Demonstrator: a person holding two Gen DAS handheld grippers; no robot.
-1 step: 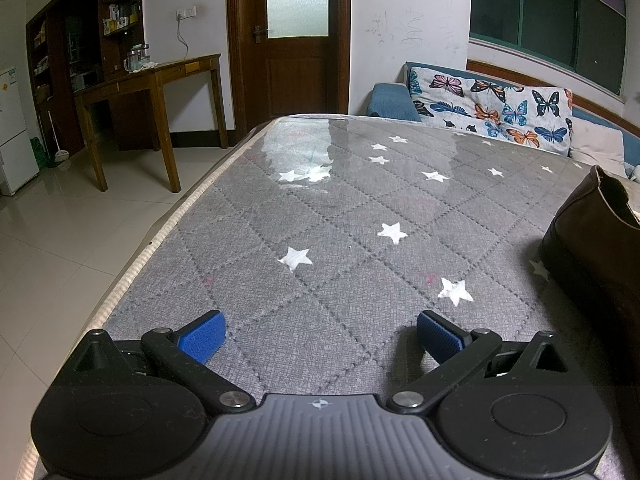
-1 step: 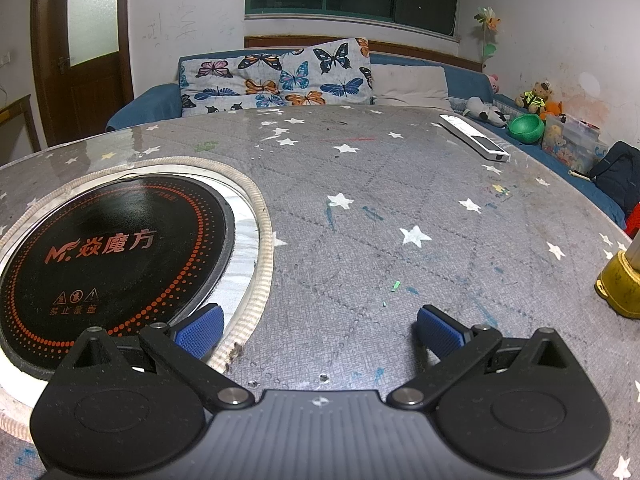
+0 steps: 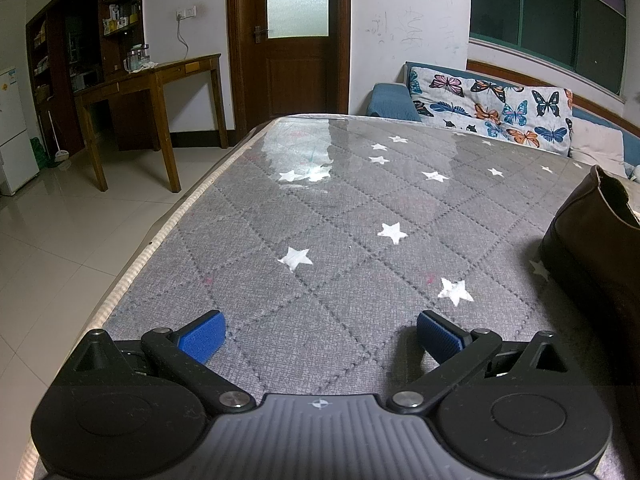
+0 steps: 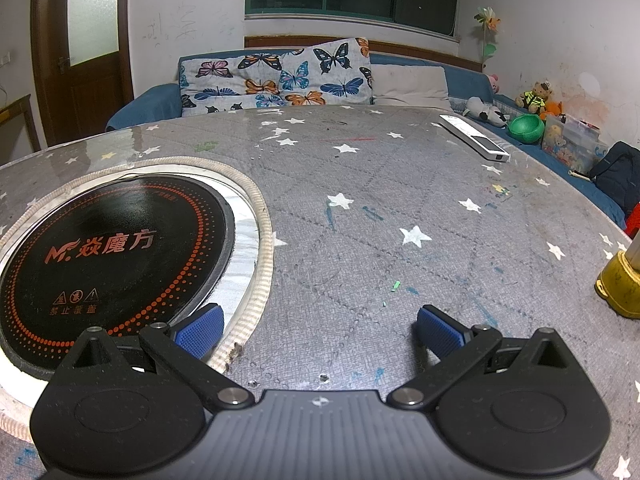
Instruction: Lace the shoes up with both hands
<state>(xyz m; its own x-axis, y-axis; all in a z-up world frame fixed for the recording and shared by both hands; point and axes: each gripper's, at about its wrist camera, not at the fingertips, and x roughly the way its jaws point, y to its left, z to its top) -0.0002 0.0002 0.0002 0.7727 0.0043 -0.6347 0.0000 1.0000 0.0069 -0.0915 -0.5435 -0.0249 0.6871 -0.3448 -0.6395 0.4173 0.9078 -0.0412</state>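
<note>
My left gripper (image 3: 320, 334) and right gripper (image 4: 320, 332) both gape wide over the starred cloth (image 3: 340, 216), nothing between the blue pads, ready, I judge, for laces I cannot yet see. The brown shoe (image 3: 592, 248) sits at the right edge of the left view; the right view shows only the hotplate (image 4: 108, 256), lower left.

One brown leather shoe (image 3: 592, 248). One round black induction hob (image 4: 108, 256) set in the worktop. One long white remote control (image 4: 474, 142). One yellow plastic base (image 4: 620, 292). One butterfly-print cushion (image 4: 276, 76). One green bowl (image 4: 526, 128).
</note>
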